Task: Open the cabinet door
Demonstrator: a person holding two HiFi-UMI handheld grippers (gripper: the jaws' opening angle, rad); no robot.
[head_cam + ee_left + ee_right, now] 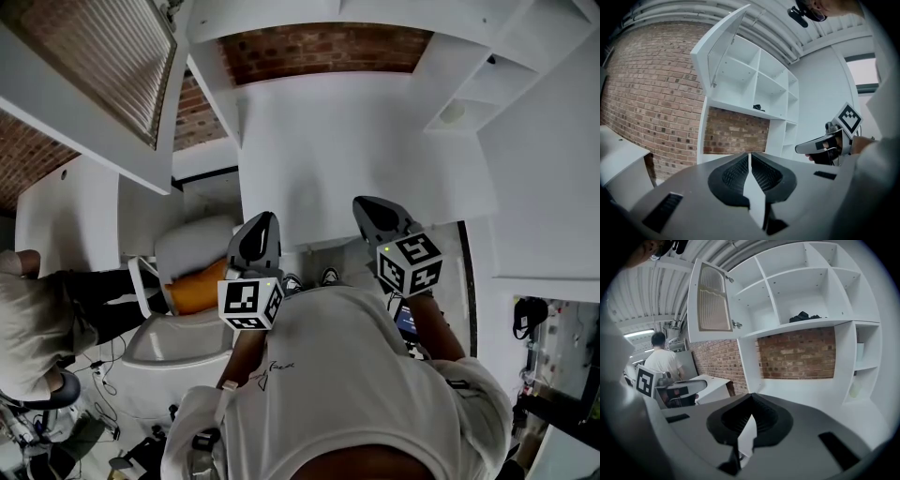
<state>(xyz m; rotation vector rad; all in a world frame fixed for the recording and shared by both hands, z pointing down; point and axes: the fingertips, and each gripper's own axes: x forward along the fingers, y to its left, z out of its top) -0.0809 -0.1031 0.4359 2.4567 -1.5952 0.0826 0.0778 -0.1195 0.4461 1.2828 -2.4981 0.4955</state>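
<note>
Currently, the cabinet door (712, 298) stands swung open at the upper left of the white shelf unit (806, 291), hinged along its right edge, with its ribbed glass panel facing outward. The left gripper (750, 161) has its jaws pressed together with nothing between them. The right gripper (749, 420) is likewise closed and empty. Both grippers are held side by side, pointing toward the white counter (356, 159) beneath the shelves, well apart from the door. A brick wall (651, 93) shows behind the unit. A small dark object (802, 316) lies on one shelf. A person (658, 359) in a white shirt stands at the far left of the right gripper view.
</note>
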